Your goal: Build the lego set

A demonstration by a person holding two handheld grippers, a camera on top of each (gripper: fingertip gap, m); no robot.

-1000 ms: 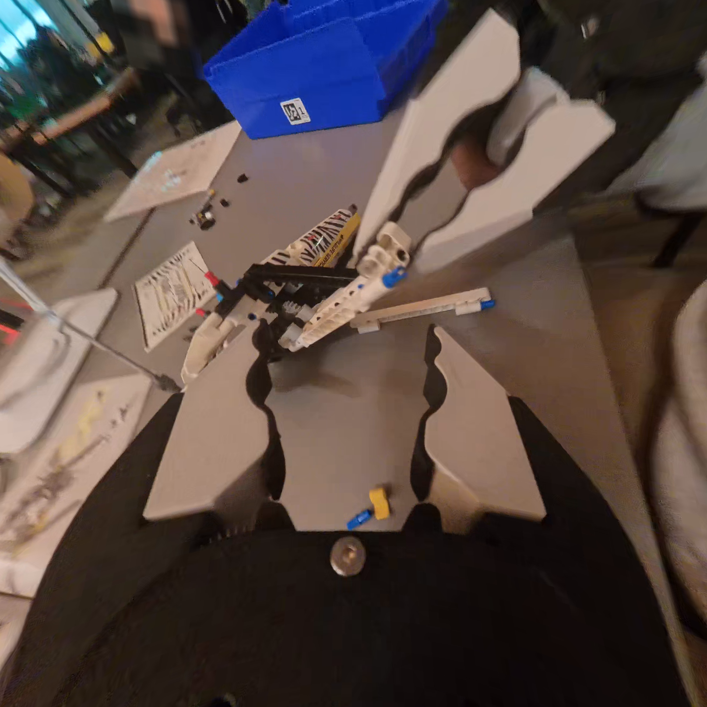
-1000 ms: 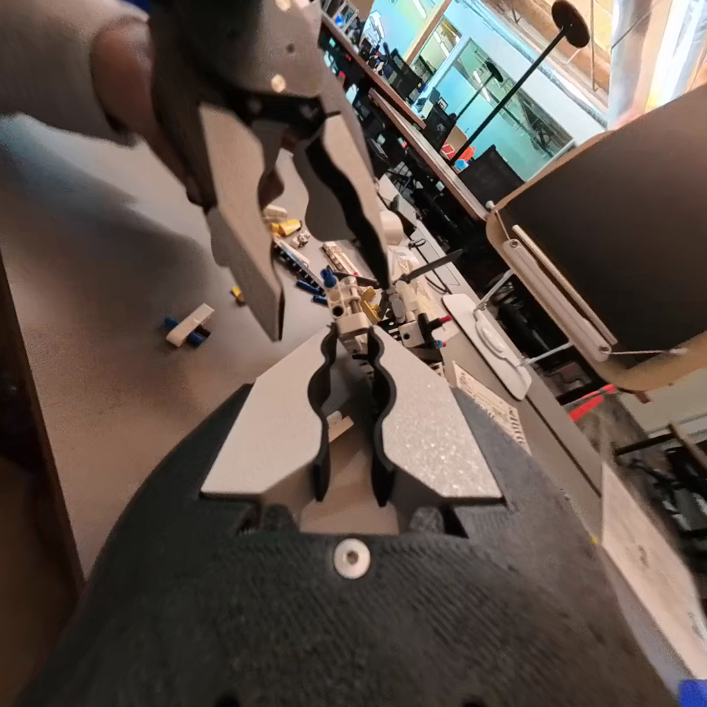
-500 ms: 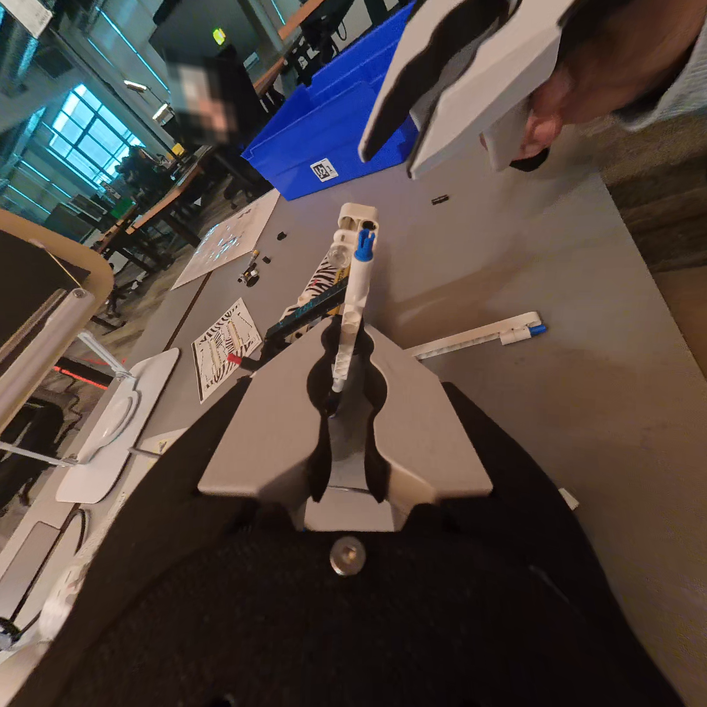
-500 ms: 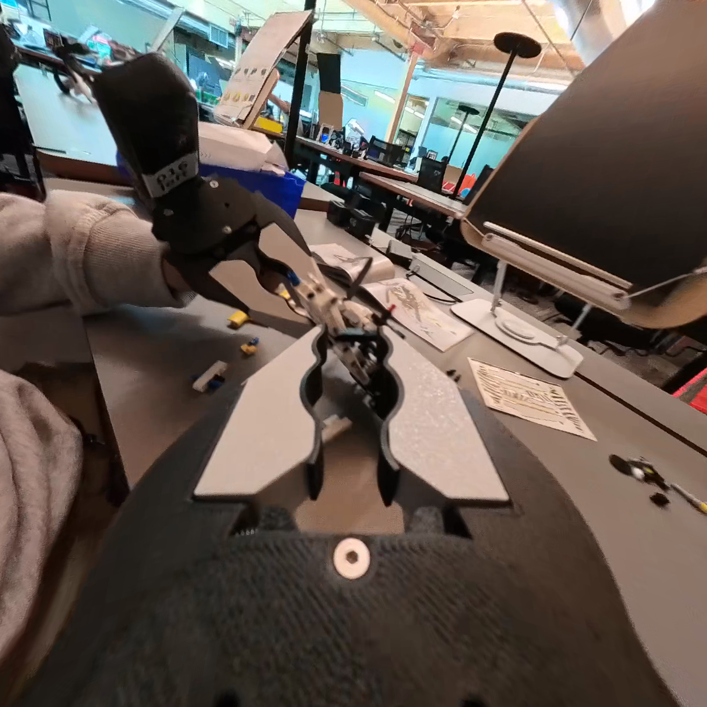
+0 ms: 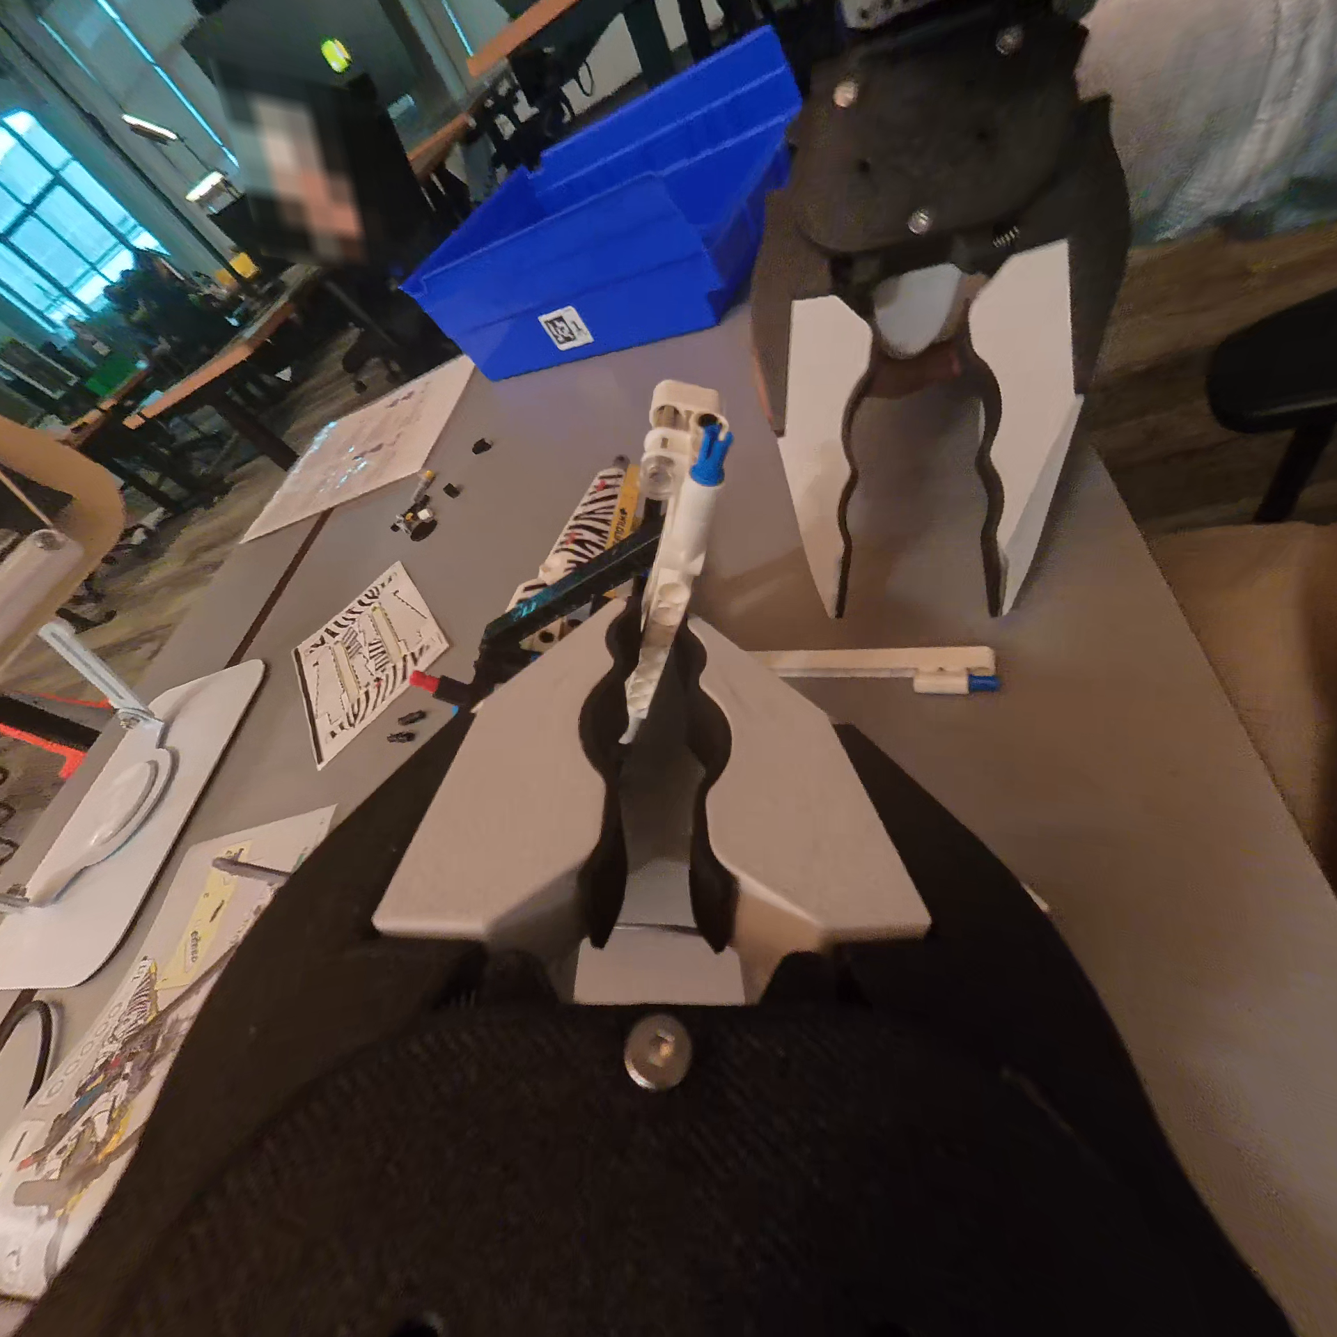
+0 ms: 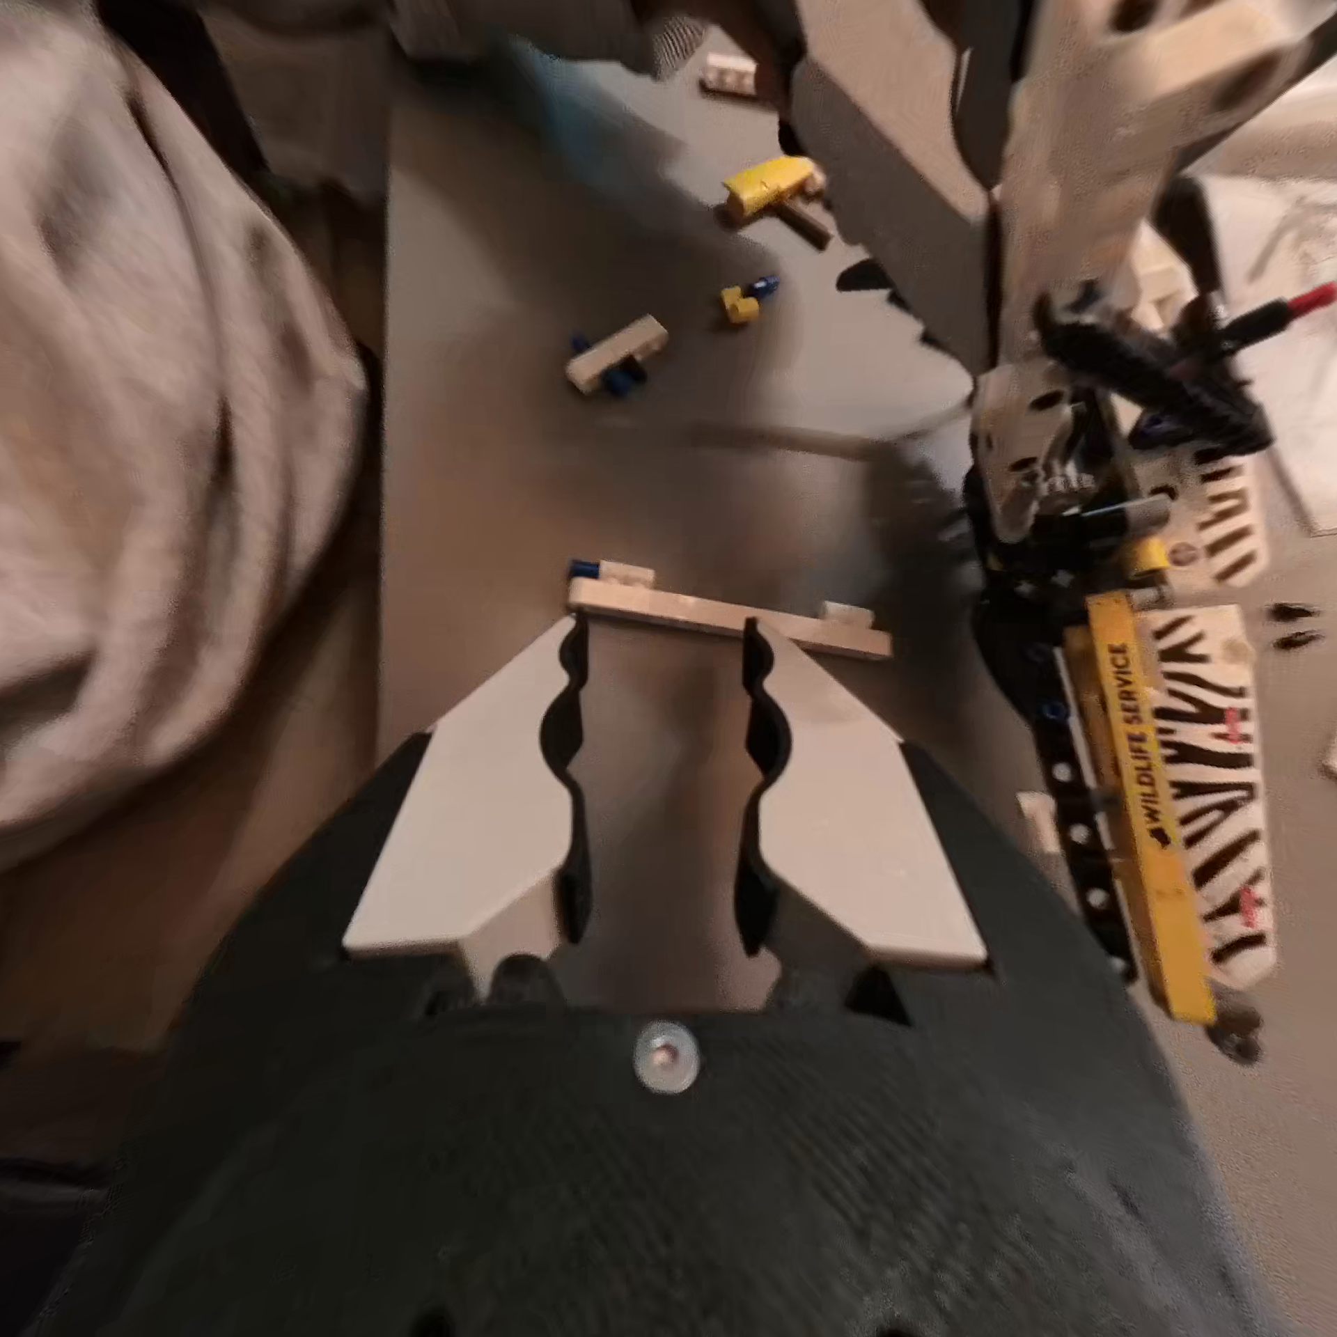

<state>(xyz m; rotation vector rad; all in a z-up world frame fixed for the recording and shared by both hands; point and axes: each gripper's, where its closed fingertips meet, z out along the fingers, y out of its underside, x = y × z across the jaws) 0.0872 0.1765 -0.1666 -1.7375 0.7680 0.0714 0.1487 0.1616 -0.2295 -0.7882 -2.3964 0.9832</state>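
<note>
My left gripper (image 5: 655, 637) is shut on a white beam (image 5: 680, 550) of the part-built lego model. It holds the model tilted above the grey table (image 5: 1085, 796). The model has a black beam, a blue pin on top, and zebra-striped and yellow panels (image 5: 593, 521). It also shows at the right of the right wrist view (image 6: 1157, 796). My right gripper (image 6: 662, 629) is open and empty, pointing down at the table. Its fingertips are just short of a long white beam (image 6: 723, 615) with a blue pin lying flat. The left wrist view shows that gripper (image 5: 919, 611) above the same beam (image 5: 868, 662).
A blue bin (image 5: 615, 239) stands at the table's far end. A zebra sticker sheet (image 5: 369, 658), a booklet (image 5: 130, 1013) and small black parts lie left. Loose white (image 6: 615, 354) and yellow (image 6: 767, 181) pieces lie beyond the long beam. A person's sleeve (image 6: 145, 434) fills the left. The left gripper's tips are roughly 9 cm from the right gripper's.
My left gripper closed on the model's white beam and lifted it. My right gripper let go of the model, opened and swung down over the long white beam.
</note>
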